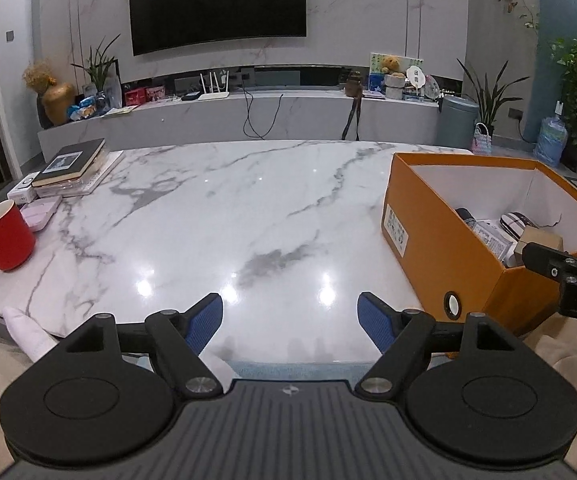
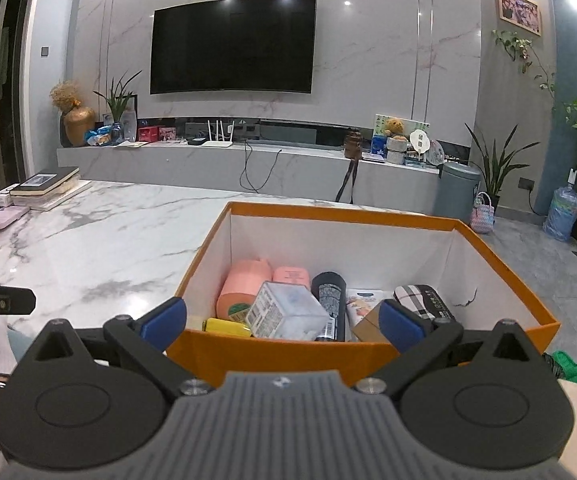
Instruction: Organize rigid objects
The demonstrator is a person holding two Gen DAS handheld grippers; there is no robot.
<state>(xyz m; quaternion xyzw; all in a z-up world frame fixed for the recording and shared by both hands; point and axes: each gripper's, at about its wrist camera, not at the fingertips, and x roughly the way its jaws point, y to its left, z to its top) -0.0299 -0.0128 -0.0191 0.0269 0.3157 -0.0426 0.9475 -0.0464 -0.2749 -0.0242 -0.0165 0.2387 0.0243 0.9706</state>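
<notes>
**Both grippers empty, objects gathered in the orange box**

At the far left of my left wrist view, a red plastic cup [image 1: 6, 242] stands on the white marble table [image 1: 216, 208], with a stack of dark-covered books [image 1: 73, 166] in the upper left behind it. My left gripper [image 1: 290, 322] sits at the bottom centre, its blue-padded jaws spread wide with nothing between them, over bare marble. To the right stands the open orange cardboard box [image 1: 448, 256], and my right gripper [image 1: 568, 256] pokes in from the right edge above its near corner.

In my right wrist view, my right gripper's jaws likewise gape, released and empty, straddling the box's near wall. Inside lie a pink rounded bottle [image 2: 242, 290], a clear plastic cube case [image 2: 286, 312], a black cylindrical can [image 2: 330, 300] and a plaid-patterned case [image 2: 420, 300].
</notes>
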